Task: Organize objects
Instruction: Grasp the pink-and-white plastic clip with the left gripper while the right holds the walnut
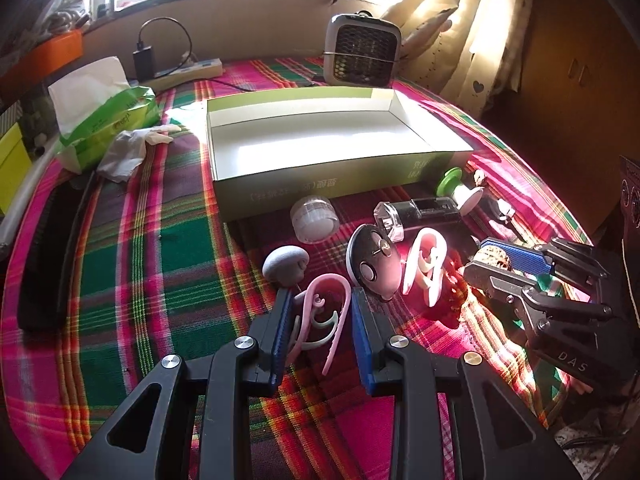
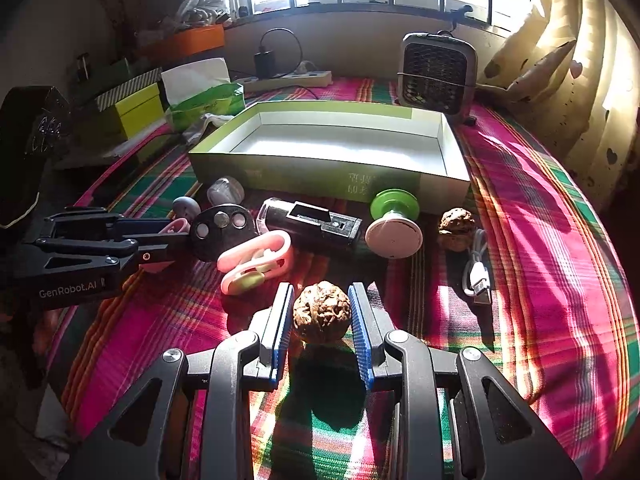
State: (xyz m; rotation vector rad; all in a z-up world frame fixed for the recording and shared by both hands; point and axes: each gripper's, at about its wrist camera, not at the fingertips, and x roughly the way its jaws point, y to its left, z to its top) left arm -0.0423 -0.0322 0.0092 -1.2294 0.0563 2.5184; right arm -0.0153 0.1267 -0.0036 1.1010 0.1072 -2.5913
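My left gripper (image 1: 320,296) is shut on a pink and pale green clip (image 1: 320,308), just above the plaid cloth. In the right wrist view, this gripper (image 2: 172,236) reaches in from the left with the pink clip (image 2: 176,226) in its tips. My right gripper (image 2: 322,292) is shut on a brown walnut (image 2: 322,312), its blue pads pressing both sides. From the left wrist view it (image 1: 480,258) stands at the right with the walnut (image 1: 492,259). The open green box (image 1: 320,184), white inside, lies behind the loose objects with nothing in it.
Before the box lie a clear jar (image 1: 314,218), a grey knob (image 1: 285,264), a black oval device (image 1: 374,260), another pink clip (image 1: 424,268), a black bottle (image 1: 424,212) and a green spool (image 1: 460,190). A second walnut (image 2: 456,222) and USB cable (image 2: 476,276) lie right. A small fan (image 1: 362,50) stands behind.
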